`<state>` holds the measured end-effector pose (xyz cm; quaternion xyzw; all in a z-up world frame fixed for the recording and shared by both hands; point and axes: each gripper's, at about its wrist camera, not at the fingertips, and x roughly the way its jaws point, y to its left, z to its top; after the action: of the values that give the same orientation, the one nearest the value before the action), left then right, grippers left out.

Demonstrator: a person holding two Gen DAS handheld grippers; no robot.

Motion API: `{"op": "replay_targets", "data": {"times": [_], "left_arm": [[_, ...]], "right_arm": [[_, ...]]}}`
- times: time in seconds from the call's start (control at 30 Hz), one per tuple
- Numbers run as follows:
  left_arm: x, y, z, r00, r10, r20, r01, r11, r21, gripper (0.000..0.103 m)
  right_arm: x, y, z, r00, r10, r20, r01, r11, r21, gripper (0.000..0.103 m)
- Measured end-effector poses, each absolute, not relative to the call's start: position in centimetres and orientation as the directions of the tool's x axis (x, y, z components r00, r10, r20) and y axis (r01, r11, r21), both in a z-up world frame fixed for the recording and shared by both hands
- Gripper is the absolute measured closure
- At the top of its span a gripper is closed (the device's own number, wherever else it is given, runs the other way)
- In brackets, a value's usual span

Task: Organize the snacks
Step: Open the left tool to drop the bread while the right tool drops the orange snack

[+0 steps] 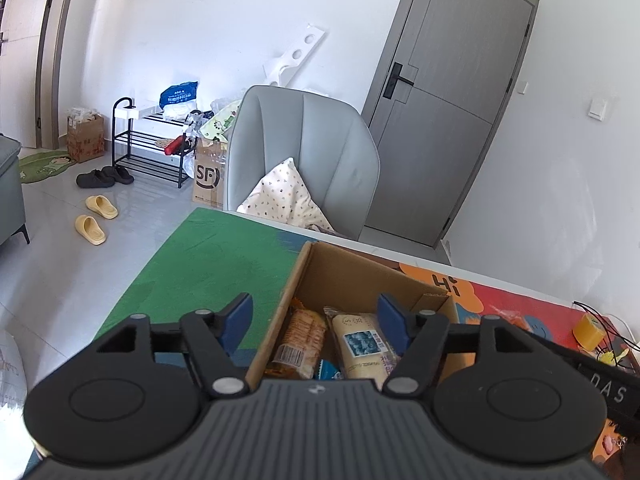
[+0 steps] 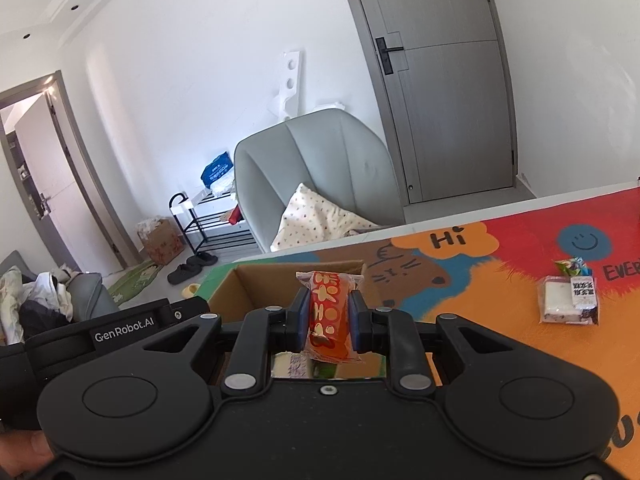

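An open cardboard box [image 1: 340, 268] [image 2: 256, 280] sits on the colourful table mat. Inside it lie a cracker pack [image 1: 300, 340], a pale yellow snack pack [image 1: 366, 344] and a small blue packet [image 1: 326, 370]. My left gripper [image 1: 316, 320] hovers over the box, open, with nothing between its blue pads. My right gripper [image 2: 329, 318] is shut on a red-orange snack packet [image 2: 330, 316], held upright just above the box's near side. On the mat to the right lie a white snack pack [image 2: 568, 300] and a small green packet [image 2: 572, 267].
A grey armchair [image 1: 308, 152] with a spotted cushion stands behind the table. A yellow object [image 1: 588, 330] and cables lie at the mat's right. Shoe rack [image 1: 148, 148], boxes and slippers are on the floor at left. A hand [image 2: 24, 456] holds the right gripper.
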<state>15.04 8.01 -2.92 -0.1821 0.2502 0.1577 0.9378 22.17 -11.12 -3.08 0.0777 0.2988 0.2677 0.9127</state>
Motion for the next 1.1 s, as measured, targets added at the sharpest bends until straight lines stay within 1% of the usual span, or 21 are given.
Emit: {"op": "replay_targets", "data": {"times": [0.03,0.13,0.2,0.27,0.3,0.33,0.53,0.7,0.77,0.83,1.0,1.1], "left_arm": [[14.8,8.1,-2.9,0.826,0.206,-0.525,-0.388,0.883,-0.265,0.030],[14.4,8.5,-2.8,0.828,0.208,-0.521,-0.390,0.882,-0.266,0.028],[14.1,8.6,-2.7,0.828,0.210,-0.519,-0.391,0.881,-0.267,0.027],[13.9,8.6,-2.8,0.827,0.207,-0.523,-0.391,0.880,-0.269,0.026],[13.8,8.6,-2.8,0.827,0.206,-0.524,-0.390,0.881,-0.269,0.024],[13.8,8.6,-2.8,0.826,0.206,-0.524,-0.390,0.881,-0.267,0.022],[13.8,8.1,-2.5,0.823,0.217,-0.525,-0.395,0.883,-0.254,0.018],[14.1,7.0,-2.5,0.823,0.210,-0.528,-0.385,0.890,-0.245,0.017],[14.2,6.6,-2.5,0.824,0.204,-0.529,-0.374,0.897,-0.236,0.017],[14.5,6.0,-2.5,0.821,0.204,-0.534,-0.369,0.903,-0.222,0.015],[15.3,4.4,-2.6,0.820,0.198,-0.537,-0.351,0.916,-0.197,0.012],[15.8,3.5,-2.7,0.818,0.189,-0.543,-0.340,0.921,-0.192,0.012]], "right_arm": [[21.9,-10.9,-3.1,0.674,0.537,-0.507,-0.447,0.843,0.300,0.082],[21.3,-10.5,-3.3,0.660,0.545,-0.517,-0.455,0.837,0.302,0.081],[20.8,-10.4,-3.3,0.649,0.553,-0.523,-0.458,0.832,0.312,0.077],[20.5,-10.4,-3.3,0.647,0.556,-0.523,-0.461,0.831,0.313,0.068],[20.3,-10.5,-3.2,0.652,0.553,-0.519,-0.459,0.832,0.310,0.057],[20.2,-10.7,-3.0,0.661,0.547,-0.513,-0.455,0.836,0.306,0.052],[20.3,-12.3,-2.5,0.688,0.527,-0.500,-0.424,0.850,0.312,0.050],[20.5,-13.5,-2.7,0.699,0.509,-0.502,-0.399,0.861,0.316,0.048],[20.7,-14.1,-2.9,0.704,0.501,-0.503,-0.385,0.865,0.323,0.046],[20.8,-14.8,-3.0,0.714,0.485,-0.505,-0.365,0.873,0.323,0.038],[21.3,-17.0,-3.8,0.723,0.458,-0.517,-0.322,0.886,0.334,0.036],[21.6,-18.2,-4.2,0.726,0.438,-0.531,-0.296,0.895,0.334,0.032]]}}
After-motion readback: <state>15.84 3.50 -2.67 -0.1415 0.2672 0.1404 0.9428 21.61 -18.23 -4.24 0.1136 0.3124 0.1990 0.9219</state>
